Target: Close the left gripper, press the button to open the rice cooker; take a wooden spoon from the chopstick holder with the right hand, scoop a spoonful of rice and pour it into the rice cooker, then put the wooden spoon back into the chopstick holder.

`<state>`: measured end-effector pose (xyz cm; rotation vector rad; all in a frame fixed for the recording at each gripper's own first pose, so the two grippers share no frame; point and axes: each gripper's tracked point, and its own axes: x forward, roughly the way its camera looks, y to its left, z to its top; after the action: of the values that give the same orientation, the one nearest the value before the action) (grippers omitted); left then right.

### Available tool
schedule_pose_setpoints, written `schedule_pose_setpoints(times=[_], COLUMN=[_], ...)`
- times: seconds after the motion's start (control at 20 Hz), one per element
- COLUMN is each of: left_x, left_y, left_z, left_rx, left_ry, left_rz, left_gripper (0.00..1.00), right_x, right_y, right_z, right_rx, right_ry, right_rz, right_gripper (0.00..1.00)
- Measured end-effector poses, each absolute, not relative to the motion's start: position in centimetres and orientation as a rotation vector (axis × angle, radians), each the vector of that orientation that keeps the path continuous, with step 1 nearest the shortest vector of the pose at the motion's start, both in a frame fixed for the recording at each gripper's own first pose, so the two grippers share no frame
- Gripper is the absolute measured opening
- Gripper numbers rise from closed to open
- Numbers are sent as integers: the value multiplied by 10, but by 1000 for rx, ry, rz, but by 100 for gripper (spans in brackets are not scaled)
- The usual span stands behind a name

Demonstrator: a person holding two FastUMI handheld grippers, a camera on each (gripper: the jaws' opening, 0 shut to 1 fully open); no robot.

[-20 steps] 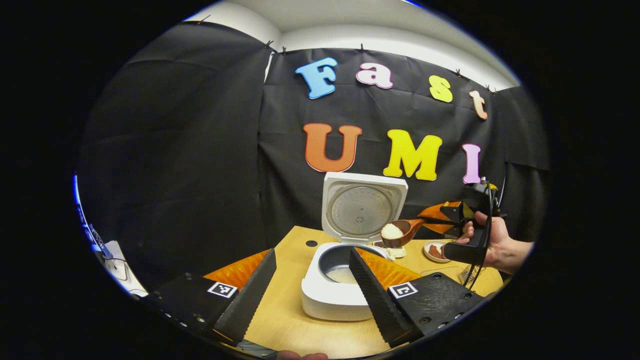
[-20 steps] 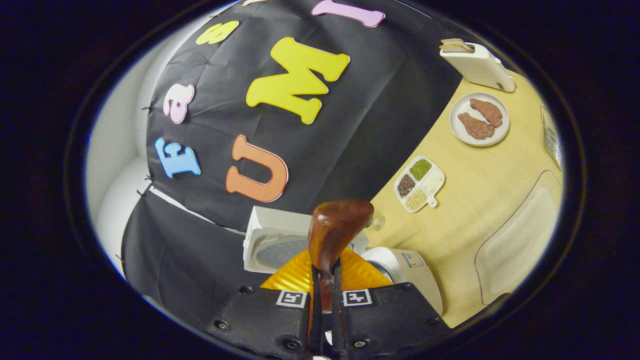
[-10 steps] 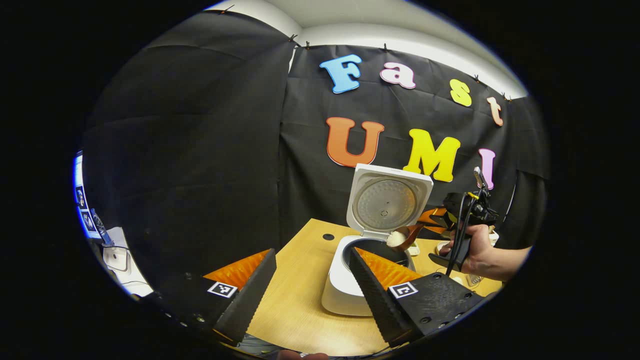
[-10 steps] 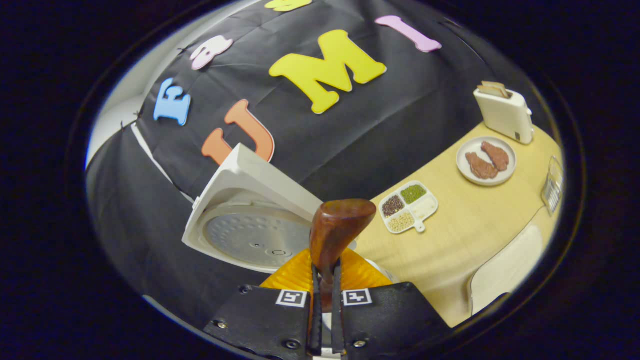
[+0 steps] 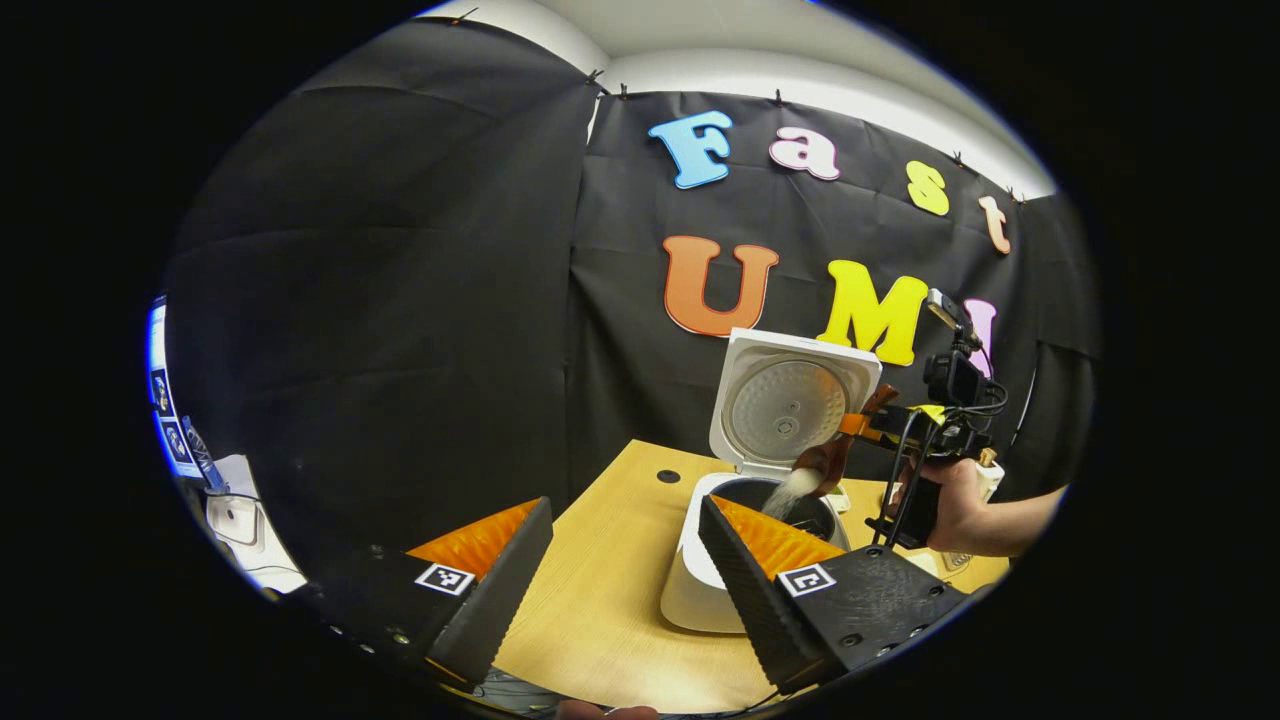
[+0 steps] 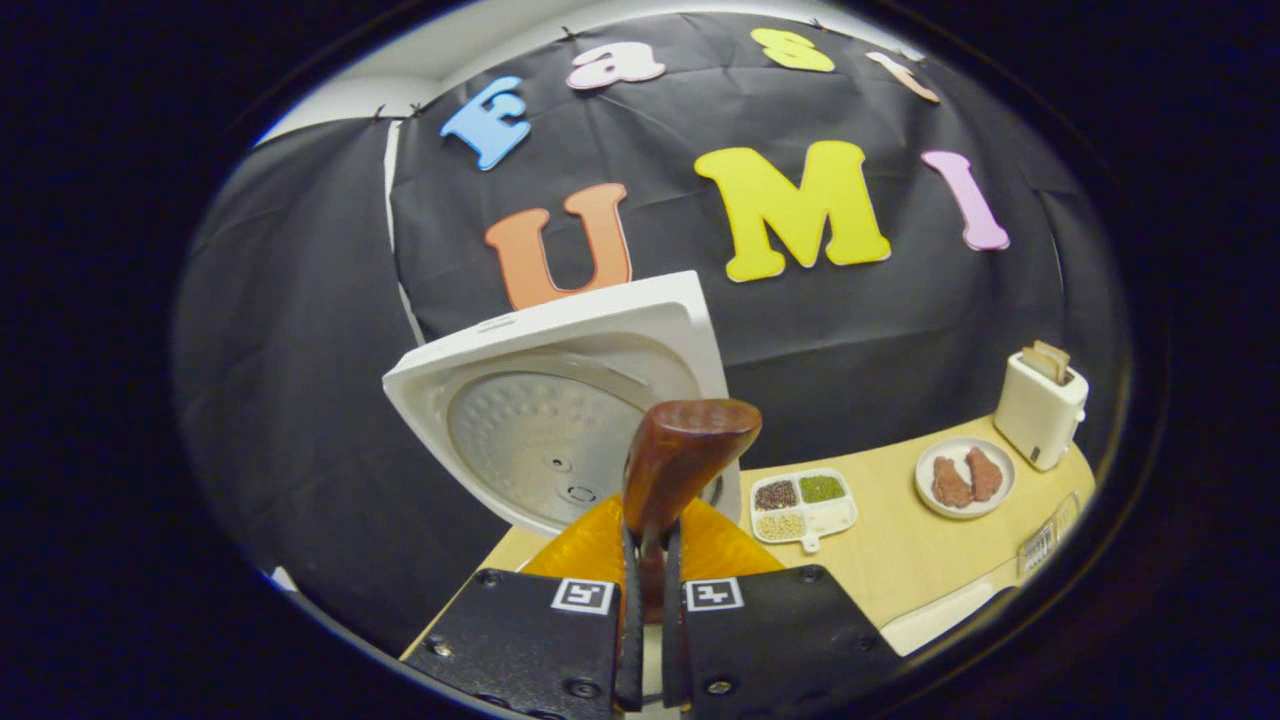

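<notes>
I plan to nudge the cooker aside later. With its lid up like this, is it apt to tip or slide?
The cooker probably slides rather than tips: its base looks broad and squat. The raised lid stands tall at the back, so pushing there might rock it. The table looks smooth.

Rice cooker on table, lid upright behind pot; right of it: divided dish, plate, toaster
</notes>
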<state>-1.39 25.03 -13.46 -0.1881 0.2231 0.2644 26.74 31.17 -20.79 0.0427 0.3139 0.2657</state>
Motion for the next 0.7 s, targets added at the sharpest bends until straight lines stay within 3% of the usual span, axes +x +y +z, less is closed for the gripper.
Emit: schedule_pose_setpoints(times=[0.7], left_x=[-2], left_y=[240], left_z=[-133], left_rx=[-180], left_ry=[191], left_rz=[223], left_gripper=[95], right_x=[221], right_y=[358], right_z=[-157], right_rx=[-478], right_ry=[19], right_rz=[471], right_gripper=[13])
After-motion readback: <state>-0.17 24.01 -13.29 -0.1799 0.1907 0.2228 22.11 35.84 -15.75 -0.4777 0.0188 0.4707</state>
